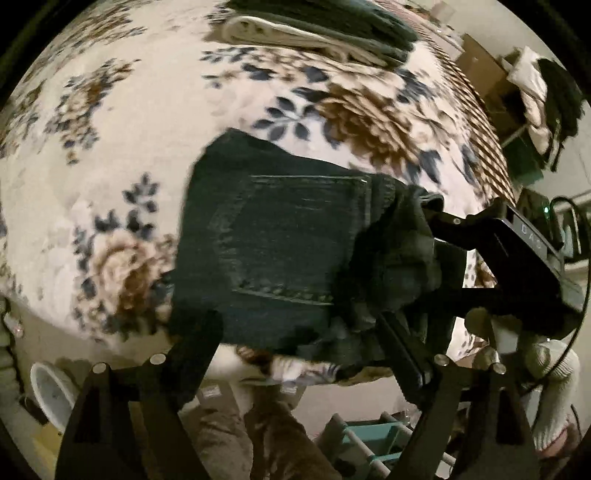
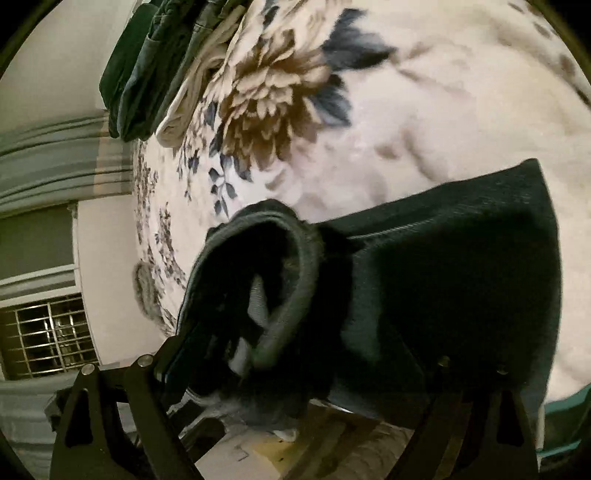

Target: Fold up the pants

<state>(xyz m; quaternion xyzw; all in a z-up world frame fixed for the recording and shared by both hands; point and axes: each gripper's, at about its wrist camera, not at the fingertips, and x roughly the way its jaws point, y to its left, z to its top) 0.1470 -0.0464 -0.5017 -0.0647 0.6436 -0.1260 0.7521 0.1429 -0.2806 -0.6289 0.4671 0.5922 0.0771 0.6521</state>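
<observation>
Jeans [image 1: 280,251] gripped by both fingers; back pocket only in left view, waistband only in right.

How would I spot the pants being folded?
Look at the floral blanket covering the bed. At its near edge lie dark denim jeans, back pocket up, gripped by the right gripper. The folded clothes pile lies at the far end.

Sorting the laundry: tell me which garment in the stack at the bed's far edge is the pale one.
The cream garment, lowest in the stack, lying directly on the floral bedspread; those piled on it are dark green.
</observation>
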